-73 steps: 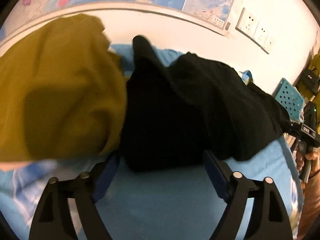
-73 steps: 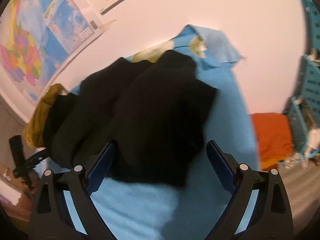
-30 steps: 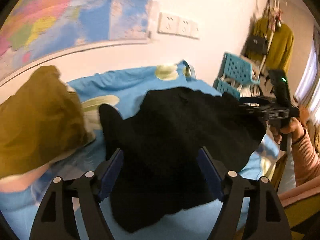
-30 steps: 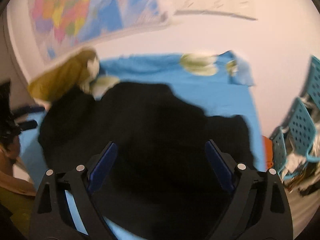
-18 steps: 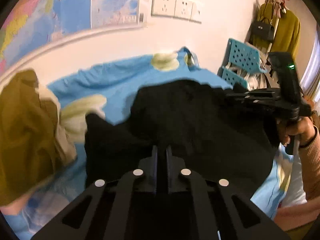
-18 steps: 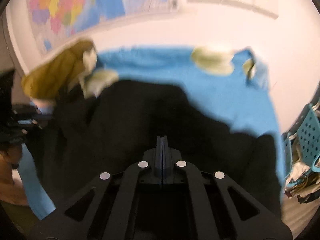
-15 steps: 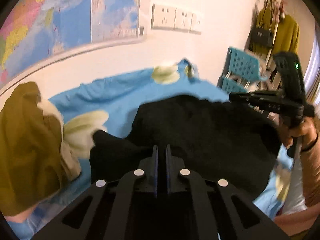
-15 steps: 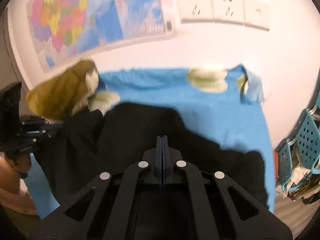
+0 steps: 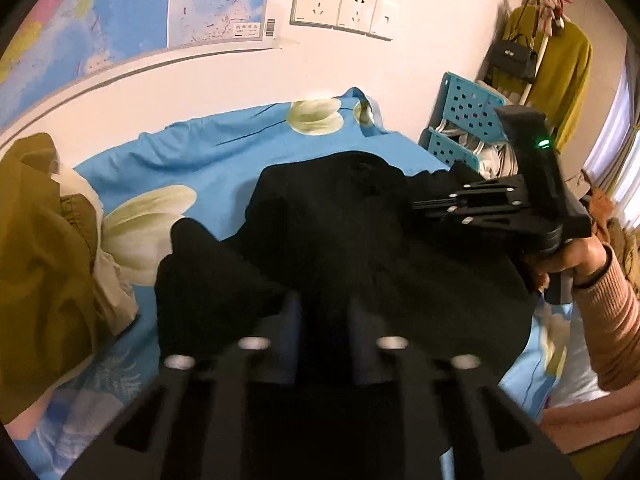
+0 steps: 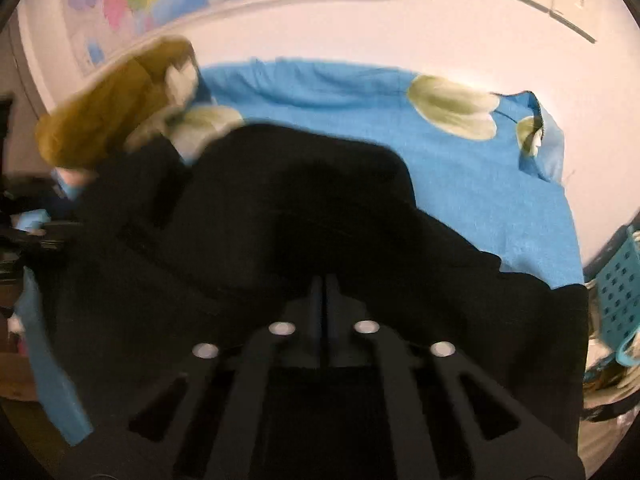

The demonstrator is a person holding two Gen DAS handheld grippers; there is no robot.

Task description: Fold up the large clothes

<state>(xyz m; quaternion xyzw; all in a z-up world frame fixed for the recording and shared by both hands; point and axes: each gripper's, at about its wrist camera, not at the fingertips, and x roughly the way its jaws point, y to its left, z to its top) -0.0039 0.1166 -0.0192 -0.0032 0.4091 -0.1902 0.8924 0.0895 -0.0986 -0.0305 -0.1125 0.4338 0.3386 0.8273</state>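
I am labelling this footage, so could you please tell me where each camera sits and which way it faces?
Left wrist: sits on the left gripper, looking down along its fingers over the black garment toward the wall with the map; the right gripper and the person's right hand show.
Right wrist: sits on the right gripper, looking down over the black garment to the same wall; no hand shows clearly.
Shared: garment, blue sheet, mustard garment, map.

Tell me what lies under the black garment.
The black garment rests on a blue flowered sheet, visible around its edges. Whatever lies directly beneath its middle is covered.
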